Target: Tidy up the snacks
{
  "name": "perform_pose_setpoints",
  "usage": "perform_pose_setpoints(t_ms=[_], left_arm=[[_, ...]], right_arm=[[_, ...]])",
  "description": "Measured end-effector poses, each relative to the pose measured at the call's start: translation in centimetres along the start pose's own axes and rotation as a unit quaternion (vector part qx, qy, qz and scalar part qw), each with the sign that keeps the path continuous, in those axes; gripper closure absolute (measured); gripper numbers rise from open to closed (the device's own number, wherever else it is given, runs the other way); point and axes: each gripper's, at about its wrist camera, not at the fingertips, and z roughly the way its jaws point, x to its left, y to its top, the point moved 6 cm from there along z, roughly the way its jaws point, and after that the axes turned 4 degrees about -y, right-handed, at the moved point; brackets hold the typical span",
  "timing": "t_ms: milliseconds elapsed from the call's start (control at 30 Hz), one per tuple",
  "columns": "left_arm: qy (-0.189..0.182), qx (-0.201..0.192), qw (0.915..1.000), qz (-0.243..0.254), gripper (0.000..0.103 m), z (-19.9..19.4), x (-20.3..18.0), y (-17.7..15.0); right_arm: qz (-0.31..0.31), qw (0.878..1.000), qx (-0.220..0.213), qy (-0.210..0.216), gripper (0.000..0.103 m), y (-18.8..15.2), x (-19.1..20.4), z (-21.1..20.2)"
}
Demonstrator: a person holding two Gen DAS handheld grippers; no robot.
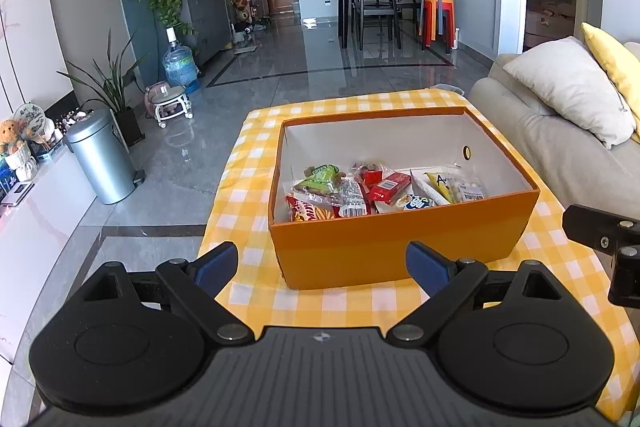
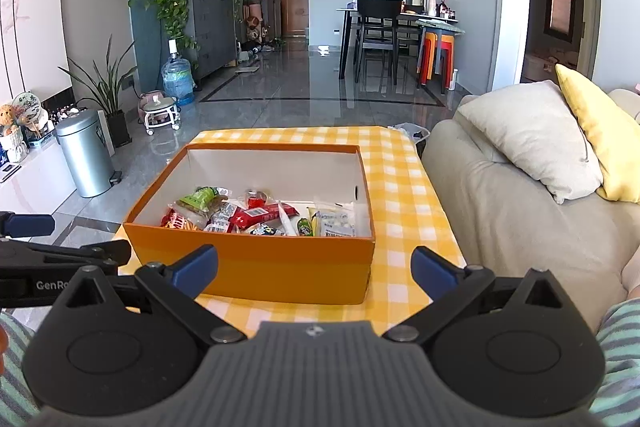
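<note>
Orange cardboard box (image 1: pixel 404 247), lidless, stood on the yellow-checked counter (image 1: pixel 248 195) beside a beige sofa (image 2: pixel 500 211). Inside, heaped along the near wall: assorted snack packets (image 2: pixel 260 217), among them a green bag (image 1: pixel 320 179) and a red packet (image 1: pixel 390 187). Left hand-held gripper (image 1: pixel 322 269): released, empty, short of the box. Right hand-held gripper (image 2: pixel 314 273): likewise spread wide, holding nothing.

Orange box (image 1: pixel 400 251), white inside; yellow-white checked cloth (image 1: pixel 248 187); red, green snack packs (image 1: pixel 362 189); blue-padded black claws
</note>
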Motion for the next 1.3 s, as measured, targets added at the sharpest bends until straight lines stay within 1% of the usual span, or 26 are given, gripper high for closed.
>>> perform_pose_setpoints(t_ms=[667, 1300], left_arm=[[0.001, 0.000, 1.0000, 0.000, 0.000, -0.12, 0.04, 0.17], [0.001, 0.001, 1.0000, -0.001, 0.000, -0.44, 0.05, 0.29]], right_arm=[[0.002, 1.000, -0.015, 0.002, 0.004, 0.24, 0.03, -0.74], [0.008, 1.000, -0.012, 0.003, 0.004, 0.04, 0.19, -0.93]])
